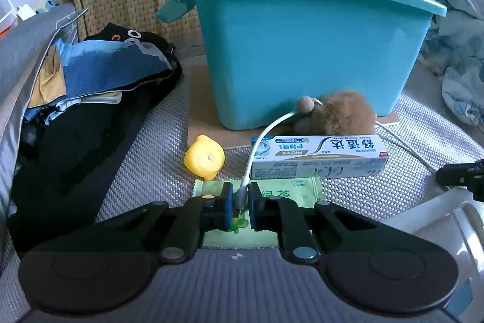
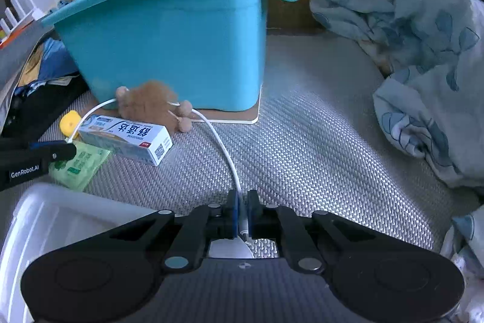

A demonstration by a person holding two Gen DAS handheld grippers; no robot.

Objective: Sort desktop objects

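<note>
White cable (image 2: 225, 147) between both claws, open mat (image 2: 317, 141) rightward.

White cable (image 2: 225, 153) — arched, ends in both tongs

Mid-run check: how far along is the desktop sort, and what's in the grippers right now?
Nothing visibly sorted yet. In hand: the white cable, its ends pinched in the left hand-held gripper and right hand-held gripper. Still lying in front of the teal bin: toothpaste box, brown plush toy, yellow duck, green packet. The bin's inside isn't visible.
</note>
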